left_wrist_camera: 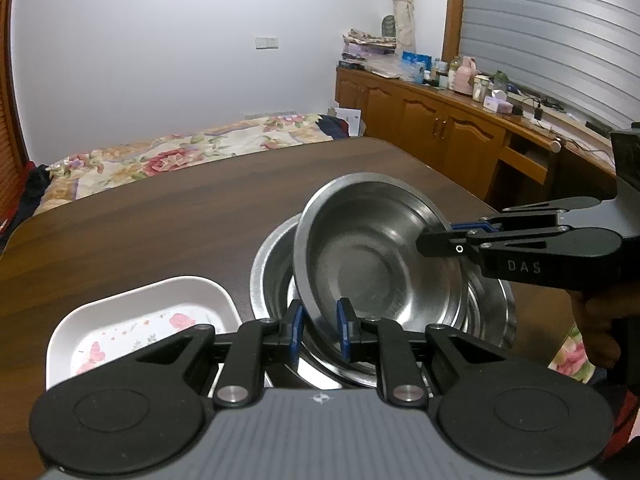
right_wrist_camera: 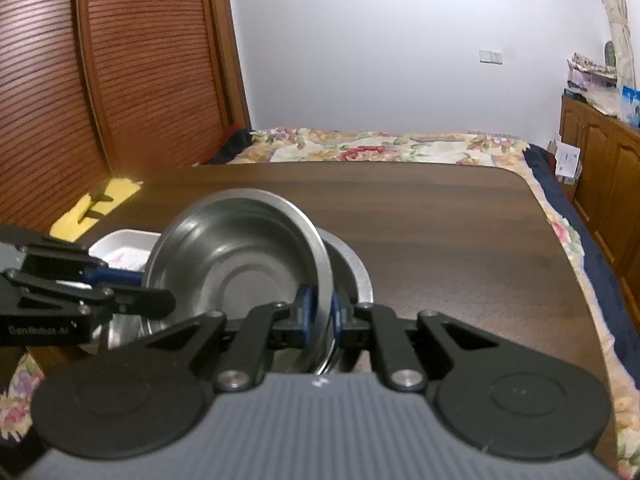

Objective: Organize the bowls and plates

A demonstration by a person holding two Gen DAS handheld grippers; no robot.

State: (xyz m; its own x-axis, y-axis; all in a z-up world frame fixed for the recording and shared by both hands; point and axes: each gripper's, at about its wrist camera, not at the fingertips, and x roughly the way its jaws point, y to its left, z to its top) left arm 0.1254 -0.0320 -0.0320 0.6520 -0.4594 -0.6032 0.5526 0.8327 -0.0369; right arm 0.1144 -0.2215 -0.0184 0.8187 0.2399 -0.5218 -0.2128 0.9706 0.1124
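The lower steel bowl (left_wrist_camera: 272,264) was mostly hidden beneath the tilted upper bowl (left_wrist_camera: 372,248). The white floral tray (left_wrist_camera: 132,316) was partly covered by the left gripper (left_wrist_camera: 320,320), and in the right wrist view only its far corner (right_wrist_camera: 124,246) showed. Small items on the far cabinet (left_wrist_camera: 472,80) were too small to identify.

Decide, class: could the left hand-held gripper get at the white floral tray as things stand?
Probably not yet. The left hand-held gripper is clamped on the tilted steel bowl, so it is occupied, though the white tray lies uncovered just beside it.
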